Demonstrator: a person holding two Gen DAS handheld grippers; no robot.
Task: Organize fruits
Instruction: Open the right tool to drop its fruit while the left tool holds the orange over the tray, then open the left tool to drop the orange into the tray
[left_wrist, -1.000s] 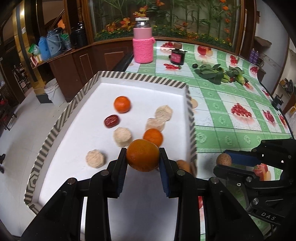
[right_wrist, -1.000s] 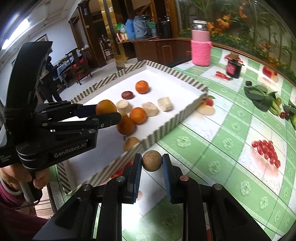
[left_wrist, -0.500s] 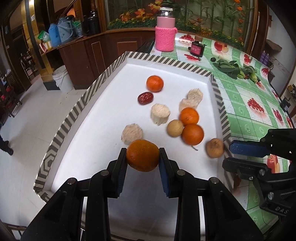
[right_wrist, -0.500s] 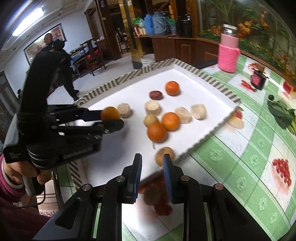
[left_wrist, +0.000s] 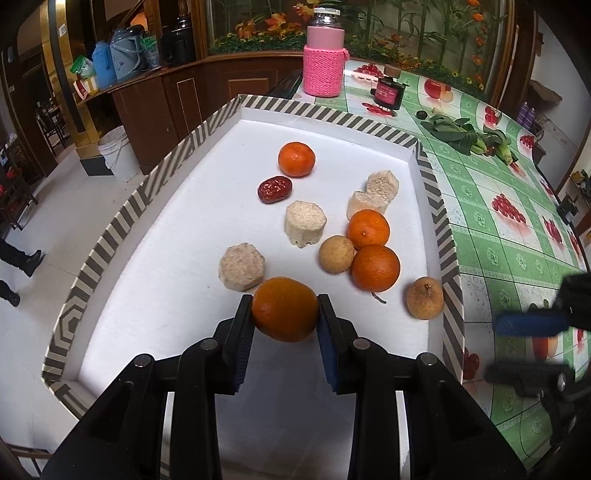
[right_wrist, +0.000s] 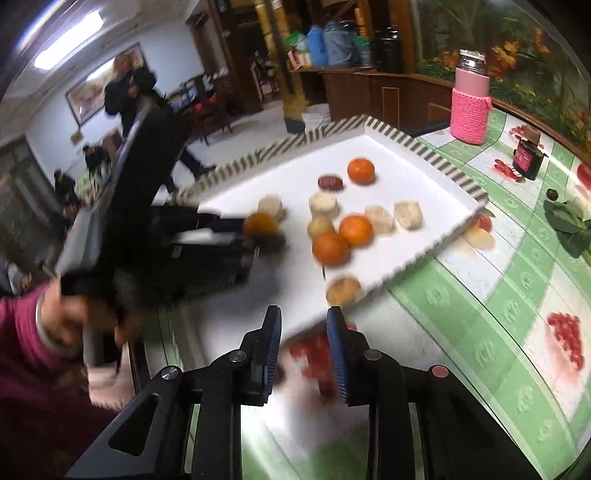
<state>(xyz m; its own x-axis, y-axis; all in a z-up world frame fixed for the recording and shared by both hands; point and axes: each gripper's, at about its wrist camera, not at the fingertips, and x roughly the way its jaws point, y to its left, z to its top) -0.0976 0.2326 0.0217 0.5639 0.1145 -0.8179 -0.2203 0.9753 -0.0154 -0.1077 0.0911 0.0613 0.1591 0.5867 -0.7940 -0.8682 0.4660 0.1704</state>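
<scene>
Left wrist view: the left gripper (left_wrist: 284, 317) clamps an orange (left_wrist: 284, 314) above the near end of the striped tray (left_wrist: 436, 206), where other fruits lie.

Right wrist view, blurred: the right gripper (right_wrist: 303, 354), parted and empty, hangs over the bench (right_wrist: 498, 317) beside the tray's edge.

Probably a restaurant dining hall: fruit-print oilcloth tabletop (left_wrist: 491, 236), wooden sideboard (left_wrist: 155, 99) with thermos flasks (left_wrist: 123, 61), blurred diners' tables beyond.

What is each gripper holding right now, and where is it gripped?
Left gripper clamps an orange by its two sides. Right gripper is open, holding nothing.
</scene>
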